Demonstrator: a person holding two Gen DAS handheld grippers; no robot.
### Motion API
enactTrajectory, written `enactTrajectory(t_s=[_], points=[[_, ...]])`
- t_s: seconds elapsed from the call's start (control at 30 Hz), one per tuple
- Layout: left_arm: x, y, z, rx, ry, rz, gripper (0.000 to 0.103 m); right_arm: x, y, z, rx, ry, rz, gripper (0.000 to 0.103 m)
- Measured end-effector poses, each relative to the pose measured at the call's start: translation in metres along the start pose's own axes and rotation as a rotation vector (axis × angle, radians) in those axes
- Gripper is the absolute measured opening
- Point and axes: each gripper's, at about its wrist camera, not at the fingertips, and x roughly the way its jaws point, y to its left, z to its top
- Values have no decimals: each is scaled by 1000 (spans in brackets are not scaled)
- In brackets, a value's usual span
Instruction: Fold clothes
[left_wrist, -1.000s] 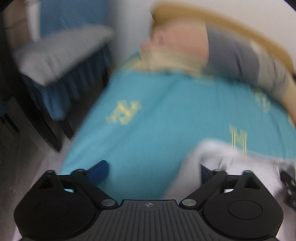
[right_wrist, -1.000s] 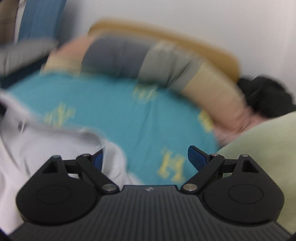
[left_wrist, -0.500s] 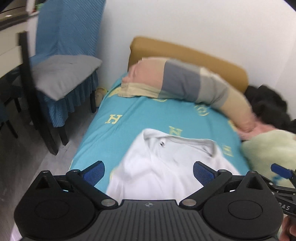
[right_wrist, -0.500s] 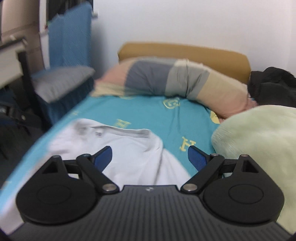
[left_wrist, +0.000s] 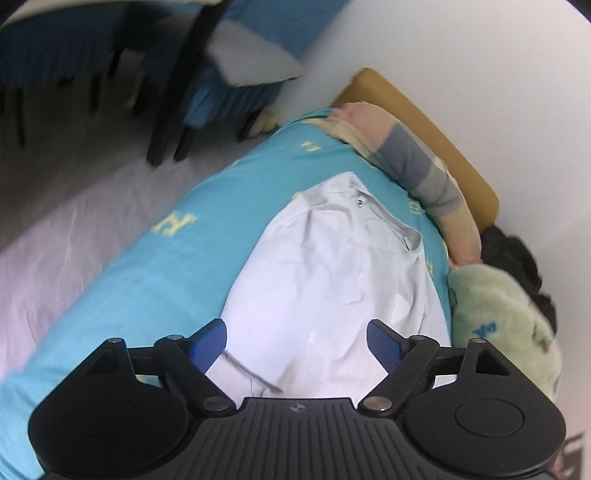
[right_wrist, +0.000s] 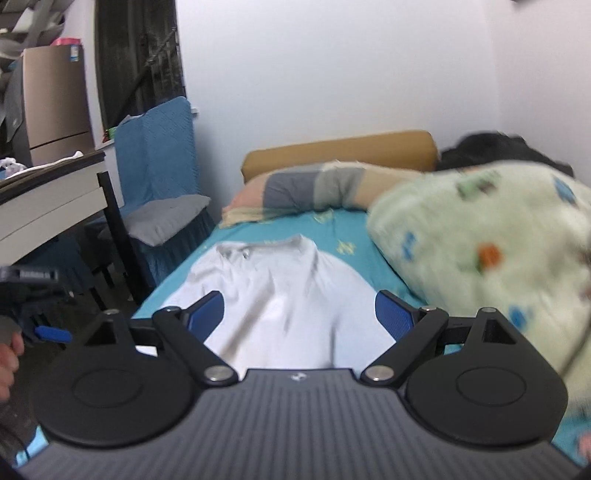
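White shirt (left_wrist: 332, 266) spread flat on bed (left_wrist: 140, 266), collar toward 12 o'clock, left gripper (left_wrist: 295, 341) just narrowed yet apart, nothing gripped, right gripper (right_wrist: 299, 314) held apart, empty

A striped pillow (right_wrist: 314, 188) lies along the bed's (left_wrist: 122, 280) head edge. A green blanket (right_wrist: 480, 243) is heaped at its right edge. A blue chair (right_wrist: 159, 184) stands beside the left edge.

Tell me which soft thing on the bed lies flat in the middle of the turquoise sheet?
The white collared shirt. The long striped pillow lies along the headboard, and the pale green patterned blanket is bunched at the bed's wall side.
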Motion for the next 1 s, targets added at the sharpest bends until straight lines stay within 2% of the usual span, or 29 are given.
enactTrajectory(t_s=[0.17,0.23,0.3,0.37,0.43,0.5,0.57,0.6,0.67,0.77,0.8,0.83,0.87,0.9,0.93,1.0], points=[[26,19,0,-58,31,17,70,-2,-21,-33,95,46,8,90],[46,23,-2,-72,57,28,61,7,-20,-37,114,66,11,90],[62,19,-3,-48,68,68,52,15,-18,-39,125,72,9,90],[69,9,-6,43,81,103,51,21,-18,-40,125,61,-5,90],[69,-7,-11,159,83,89,51,30,-20,-41,134,68,-16,90],[69,-26,-19,319,73,71,52,38,-24,-44,157,88,-22,90],[73,-43,-32,463,74,82,57,45,-28,-49,182,113,-20,90],[79,-48,-39,505,86,97,61,49,-30,-51,194,126,-19,90],[89,-58,-52,589,112,128,61,55,-33,-54,217,147,-16,90],[104,-60,-63,648,141,169,60,61,-34,-58,230,164,-19,90],[108,-60,-66,672,141,181,56,63,-35,-59,230,169,-22,90],[110,-58,-67,688,133,195,43,64,-35,-60,233,173,-22,90],[111,-56,-66,690,124,208,34,65,-36,-61,235,178,-21,90],[108,-52,-61,661,113,201,15,66,-37,-62,239,183,-22,90],[104,-47,-56,625,100,187,6,66,-38,-63,242,188,-24,90],[93,-40,-44,556,61,157,5,66,-40,-64,252,193,-26,90]])
